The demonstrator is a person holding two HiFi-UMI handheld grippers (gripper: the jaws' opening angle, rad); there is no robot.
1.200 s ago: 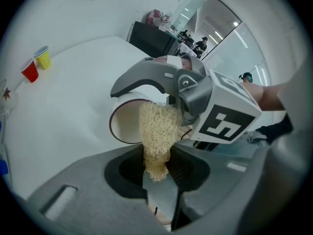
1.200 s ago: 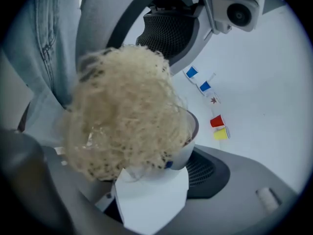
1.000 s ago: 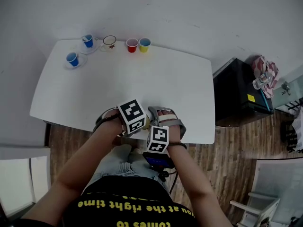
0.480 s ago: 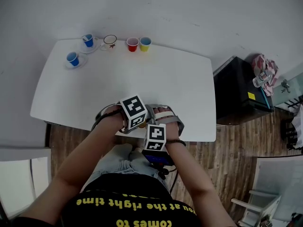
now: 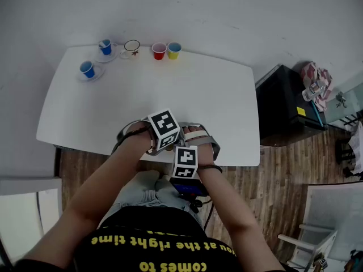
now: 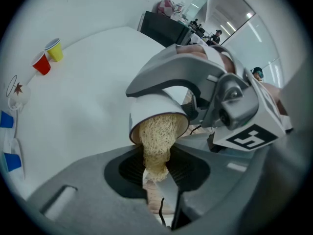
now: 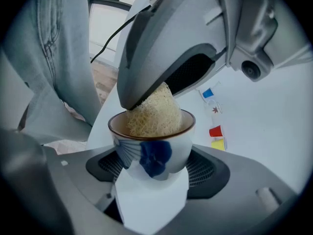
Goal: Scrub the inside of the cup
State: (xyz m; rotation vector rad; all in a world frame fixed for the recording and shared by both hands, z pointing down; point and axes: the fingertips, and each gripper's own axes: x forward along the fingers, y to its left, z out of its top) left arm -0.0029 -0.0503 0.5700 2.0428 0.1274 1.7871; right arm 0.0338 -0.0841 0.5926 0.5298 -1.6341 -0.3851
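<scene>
At table (image 5: 113, 106) near edge, R gripper (image 7: 152, 177) clamps round glazed white cup (image 7: 152, 148) w/ blue print, mouth facing L gripper (image 6: 157, 174). L jaws pinch coarse, fibrous tan loofah (image 6: 156, 138), long axis running into cup.

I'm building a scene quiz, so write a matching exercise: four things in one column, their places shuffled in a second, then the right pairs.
Things
1. white ceramic cup with a blue flower
2. tan fibrous scrubber
3. small red cup
4. black cabinet

Places
A. off the white table, to its right in the head view
B. gripped in the left tongs, pushed into a cup's mouth
C. gripped in the right tongs
D. at the table's far edge, beside a small yellow cup

Pairs: 1-C, 2-B, 3-D, 4-A
</scene>
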